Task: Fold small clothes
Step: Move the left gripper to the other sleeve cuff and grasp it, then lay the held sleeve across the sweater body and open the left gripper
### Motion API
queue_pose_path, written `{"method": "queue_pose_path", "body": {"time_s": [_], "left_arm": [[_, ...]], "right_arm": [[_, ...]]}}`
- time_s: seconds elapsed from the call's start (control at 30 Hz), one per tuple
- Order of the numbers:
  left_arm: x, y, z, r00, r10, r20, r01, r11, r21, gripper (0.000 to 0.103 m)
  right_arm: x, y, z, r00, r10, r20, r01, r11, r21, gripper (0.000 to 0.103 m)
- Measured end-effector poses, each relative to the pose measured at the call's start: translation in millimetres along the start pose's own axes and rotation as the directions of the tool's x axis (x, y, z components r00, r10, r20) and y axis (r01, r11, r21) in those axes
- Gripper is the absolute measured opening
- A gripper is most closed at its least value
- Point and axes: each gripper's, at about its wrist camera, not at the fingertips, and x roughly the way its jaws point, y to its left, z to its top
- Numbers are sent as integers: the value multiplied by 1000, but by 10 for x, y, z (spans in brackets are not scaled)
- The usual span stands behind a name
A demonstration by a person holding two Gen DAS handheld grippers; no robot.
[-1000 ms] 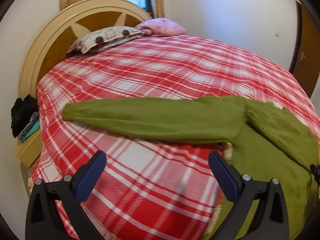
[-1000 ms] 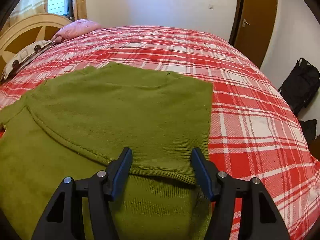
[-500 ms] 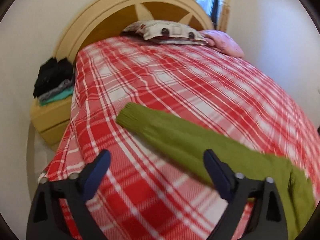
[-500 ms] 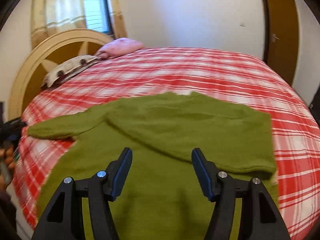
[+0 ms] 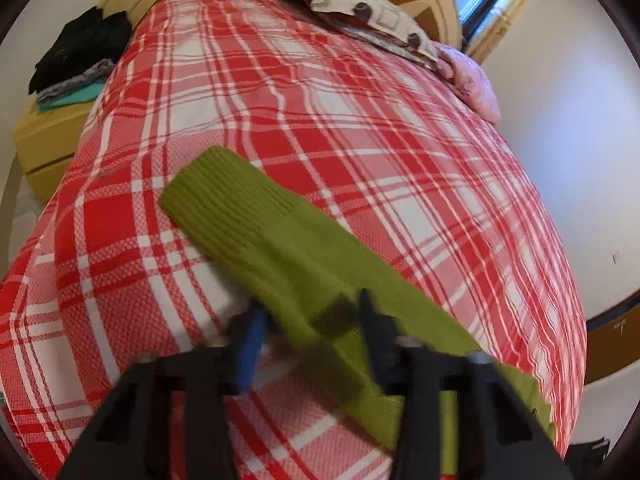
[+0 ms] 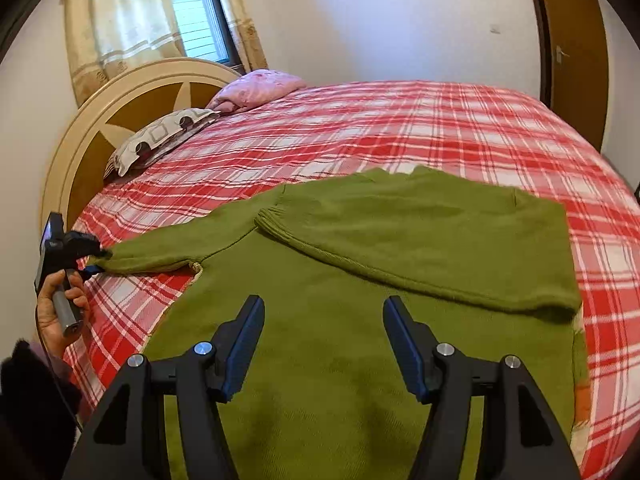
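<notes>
A green knit sweater [image 6: 320,380] lies flat on the red plaid bed [image 6: 440,128]. One sleeve [image 6: 420,240] is folded across its chest. The other sleeve [image 5: 248,220] stretches out toward the bed's side edge, its ribbed cuff [image 5: 216,184] past my fingertips. My left gripper [image 5: 312,308] straddles this sleeve, its jaws closing, and the knit is bunched between the pads. In the right wrist view the left gripper [image 6: 97,261] pinches the sleeve, held by a person's hand [image 6: 60,304]. My right gripper [image 6: 324,308] hovers open above the sweater's lower body, holding nothing.
A patterned pillow [image 6: 160,136] and a pink pillow [image 6: 256,88] lie by the round headboard [image 6: 104,120]. A nightstand [image 5: 48,132] with stacked clothes [image 5: 76,60] stands beside the bed. A brown door [image 6: 576,40] is at the far right.
The left gripper swung along the outstretched sleeve toward its cuff end, dropped lower, rolled, and its jaws narrowed from wide open onto the sleeve. The right gripper pulled back and up from the folded sleeve.
</notes>
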Motion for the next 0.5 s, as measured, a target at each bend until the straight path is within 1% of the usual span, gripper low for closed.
{"method": "queue_pose_path", "body": {"time_s": [0.03,0.07,0.13,0.17,0.27,0.33,0.4,0.47,0.5], "left_arm": [[2,45,24,1000,-9,0,9,1000,-10,19],[7,73,32,1000,-20,-3,20,1000,-17,13],[-6,98,36,1000,-31,-3,31,999,-15,11],[-18,75,34,1000,-25,1,25,1000,-2,10],[-109,-100,18,999,14,42,-17,997,71,8],[-227,-304,11,995,23,92,-36,990,138,7],[-372,-518,-11,991,-1,136,-26,980,199,7],[-574,-814,-105,983,-48,177,-3,962,274,7],[-669,-978,-181,979,-81,189,17,948,317,7]], "right_arm": [[2,-21,-12,1000,2,-4,-1,1000,12,63],[1,-32,-21,1000,2,-6,-2,1000,18,63],[-13,-60,-37,1000,2,-7,-2,1000,30,63],[-18,-70,-41,1000,1,-7,-1,999,33,63],[-45,-131,-42,1000,-12,2,11,998,54,63],[-85,-208,-35,1000,-12,11,11,996,86,63],[-124,-270,-34,1000,-19,21,17,994,110,63],[-170,-356,-35,999,-26,36,21,989,144,63],[-189,-405,-38,999,-33,42,26,987,162,63]]}}
